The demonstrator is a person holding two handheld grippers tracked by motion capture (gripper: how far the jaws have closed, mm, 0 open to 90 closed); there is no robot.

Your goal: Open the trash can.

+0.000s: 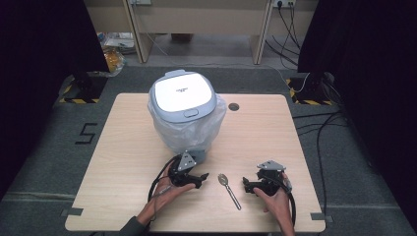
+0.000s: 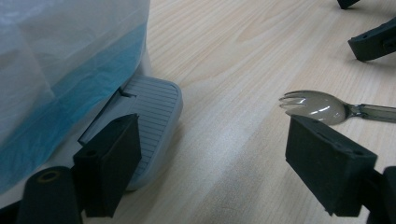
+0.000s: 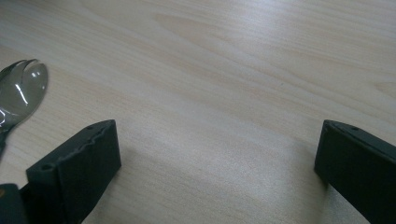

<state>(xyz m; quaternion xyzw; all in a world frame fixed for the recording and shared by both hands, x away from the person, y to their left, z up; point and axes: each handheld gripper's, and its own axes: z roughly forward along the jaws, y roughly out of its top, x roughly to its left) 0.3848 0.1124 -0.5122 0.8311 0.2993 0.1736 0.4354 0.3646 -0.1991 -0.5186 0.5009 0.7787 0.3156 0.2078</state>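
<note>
A grey pedal bin (image 1: 183, 93) with a white lid, lined with a clear plastic bag (image 1: 187, 129), stands at the table's middle. Its ribbed foot pedal (image 2: 152, 116) juts out toward me. A translucent grey spork (image 1: 229, 191) lies on the wood between my two grippers. My left gripper (image 1: 200, 180) is open just in front of the pedal, left of the spork's head (image 2: 315, 105). My right gripper (image 1: 247, 186) is open to the right of the spork, low over bare wood (image 3: 219, 172). The spork's head (image 3: 21, 88) lies just beyond the right gripper's left jaw. Neither gripper holds anything.
The light wooden table (image 1: 123, 147) has a round cable hole (image 1: 233, 106) behind the bin. Cables (image 1: 314, 132) run over the grey floor on the right. Two stand bases with hazard tape (image 1: 78, 91) sit past the far corners. The other gripper's jaws (image 2: 373, 42) sit beyond the spork.
</note>
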